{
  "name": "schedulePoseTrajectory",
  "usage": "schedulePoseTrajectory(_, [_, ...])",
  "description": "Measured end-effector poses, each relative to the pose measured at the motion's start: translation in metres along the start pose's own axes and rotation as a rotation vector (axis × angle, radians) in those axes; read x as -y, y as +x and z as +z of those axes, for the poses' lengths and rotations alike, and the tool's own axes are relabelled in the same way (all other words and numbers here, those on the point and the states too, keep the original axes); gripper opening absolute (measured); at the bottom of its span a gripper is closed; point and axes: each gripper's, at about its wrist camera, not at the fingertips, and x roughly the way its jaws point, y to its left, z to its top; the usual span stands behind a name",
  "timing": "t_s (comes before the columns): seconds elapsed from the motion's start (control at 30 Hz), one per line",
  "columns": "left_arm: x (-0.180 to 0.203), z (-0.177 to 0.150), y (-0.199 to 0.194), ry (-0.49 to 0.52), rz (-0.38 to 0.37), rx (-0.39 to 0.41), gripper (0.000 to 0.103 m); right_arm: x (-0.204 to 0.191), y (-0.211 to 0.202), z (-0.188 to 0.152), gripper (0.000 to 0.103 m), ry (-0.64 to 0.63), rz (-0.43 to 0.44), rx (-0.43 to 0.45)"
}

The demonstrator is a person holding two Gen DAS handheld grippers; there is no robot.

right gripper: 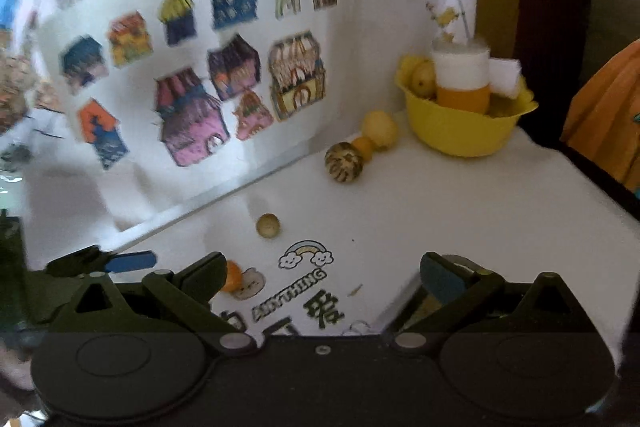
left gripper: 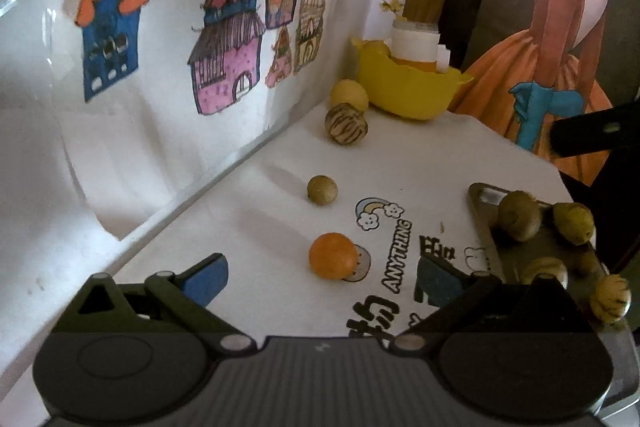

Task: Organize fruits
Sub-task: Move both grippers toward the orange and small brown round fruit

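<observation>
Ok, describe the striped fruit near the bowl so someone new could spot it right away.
Find the yellow bowl in the back corner of the white table, by the wall of house drawings. Just in front of it sit two round fruits; the striped fruit is the nearer one, cream with dark brown tiger-like streaks, while the plain yellow fruit behind it has none.

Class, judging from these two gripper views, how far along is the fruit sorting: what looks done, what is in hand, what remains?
Looks done: several fruits sit on the grey tray. The yellow bowl also holds fruit. In hand: nothing; the left gripper and right gripper are both open and empty. Left: the orange fruit, small brown fruit, striped fruit and yellow fruit on the table.
</observation>
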Motion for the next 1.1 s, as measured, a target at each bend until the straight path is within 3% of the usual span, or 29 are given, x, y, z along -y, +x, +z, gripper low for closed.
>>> schedulePoseTrajectory(0.1, [0.001, 0.002, -0.012, 0.011, -0.002, 0.005, 0.103, -0.016, -0.041, 0.005, 0.102, -0.056, -0.032, 0.007])
schedulePoseTrajectory(0.23, [0.001, 0.003, -0.026, 0.018, 0.006, 0.015, 0.103, -0.054, -0.084, 0.001, 0.102, -0.253, -0.115, 0.015])
schedulePoseTrajectory(0.33, [0.0, 0.002, -0.034, -0.002, -0.002, 0.02, 0.103, -0.068, -0.106, -0.011, 0.102, -0.295, -0.115, 0.019])
schedulePoseTrajectory(0.53, [0.005, -0.003, -0.049, 0.003, -0.024, 0.026, 0.103, -0.068, -0.141, -0.046, 0.102, -0.209, -0.111, -0.061])
schedulePoseTrajectory(0.67, [0.011, -0.005, -0.06, 0.01, -0.045, 0.036, 0.103, -0.073, -0.18, -0.062, 0.102, -0.157, -0.129, -0.069])
schedulePoseTrajectory(0.93, [0.017, -0.007, -0.085, 0.024, -0.069, 0.059, 0.103, -0.106, -0.25, -0.053, 0.103, -0.116, -0.094, -0.06])
schedulePoseTrajectory(1.1, [0.009, -0.007, -0.098, 0.036, -0.047, 0.069, 0.103, -0.121, -0.266, -0.027, 0.103, -0.002, 0.076, -0.027])
